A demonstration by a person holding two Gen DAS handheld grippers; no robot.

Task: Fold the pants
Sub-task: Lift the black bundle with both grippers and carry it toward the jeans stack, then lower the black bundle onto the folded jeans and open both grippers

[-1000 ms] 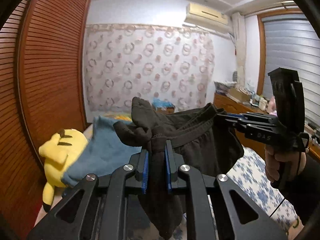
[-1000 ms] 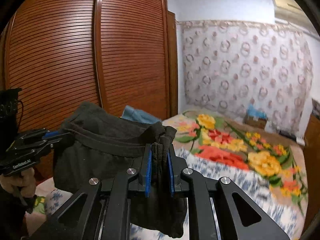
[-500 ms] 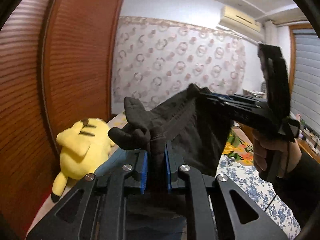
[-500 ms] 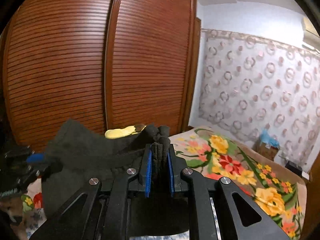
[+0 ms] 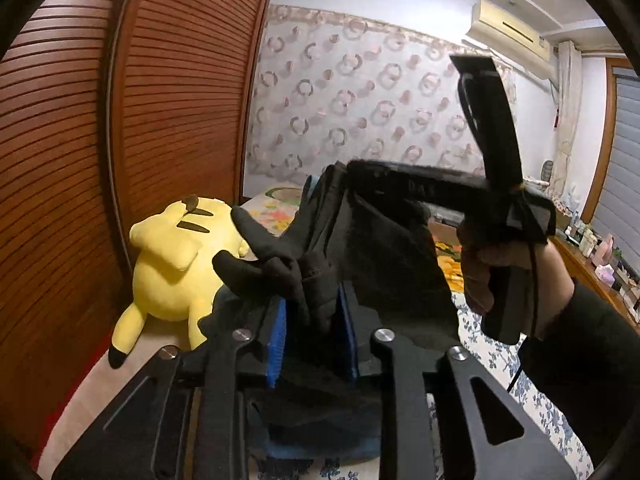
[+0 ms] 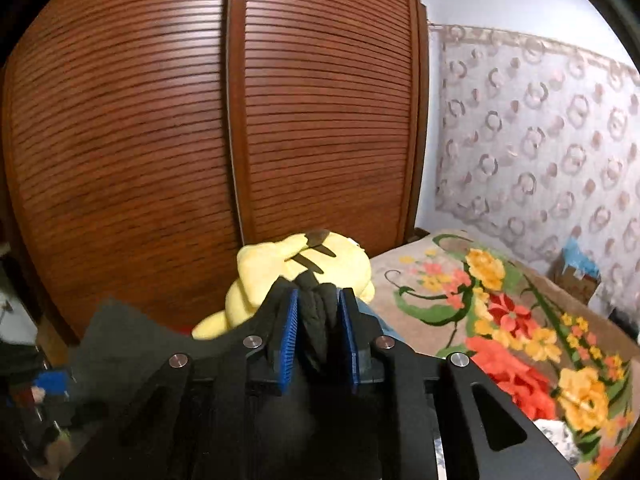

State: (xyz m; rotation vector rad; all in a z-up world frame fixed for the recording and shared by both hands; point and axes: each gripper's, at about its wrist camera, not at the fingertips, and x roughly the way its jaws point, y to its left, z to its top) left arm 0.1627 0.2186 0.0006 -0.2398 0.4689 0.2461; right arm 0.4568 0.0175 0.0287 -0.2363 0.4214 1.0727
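Note:
The dark pants (image 5: 384, 256) hang in the air between my two grippers, above the bed. My left gripper (image 5: 312, 308) is shut on a bunched corner of the waistband. My right gripper (image 6: 318, 312) is shut on another bunch of the same cloth (image 6: 318, 320). In the left wrist view the right gripper (image 5: 348, 172) shows close ahead, held by a hand (image 5: 480, 276), with the pants draped under it. The lower part of the pants is hidden behind my fingers.
A yellow plush toy (image 5: 180, 264) lies at the bed's left edge, next to the brown slatted wardrobe doors (image 6: 200, 140); it also shows in the right wrist view (image 6: 304, 264). A floral blanket (image 6: 500, 320) covers the bed. A cluttered wooden dresser (image 5: 592, 248) stands at right.
Both grippers have swung left toward the wardrobe and come closer together, still holding the pants. The plush toy now sits nearer in both views.

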